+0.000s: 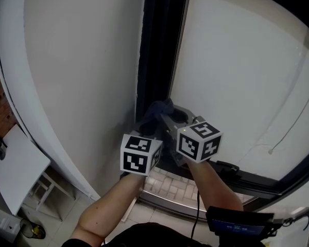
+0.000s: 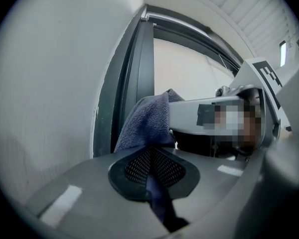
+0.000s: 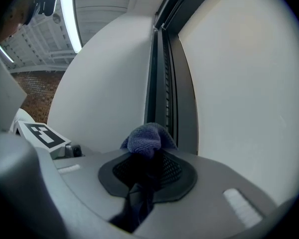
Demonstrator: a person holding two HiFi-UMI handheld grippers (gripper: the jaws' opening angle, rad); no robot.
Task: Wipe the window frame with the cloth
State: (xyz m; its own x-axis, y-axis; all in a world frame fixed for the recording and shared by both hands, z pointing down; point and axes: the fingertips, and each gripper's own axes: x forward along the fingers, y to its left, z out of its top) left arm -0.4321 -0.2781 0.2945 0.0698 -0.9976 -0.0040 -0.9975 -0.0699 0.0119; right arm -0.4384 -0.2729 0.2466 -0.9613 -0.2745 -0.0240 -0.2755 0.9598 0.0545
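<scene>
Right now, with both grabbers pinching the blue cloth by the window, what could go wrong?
Both the left gripper and right gripper are shut on one cloth; pulling different ways might tug it loose. Little cloth pokes past the right jaws, so they could scrape the window frame. The grippers sit close and may bump.

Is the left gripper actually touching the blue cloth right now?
Touching. The left gripper view shows the left gripper shut on the cloth, its fabric pinched between the two jaws.
</scene>
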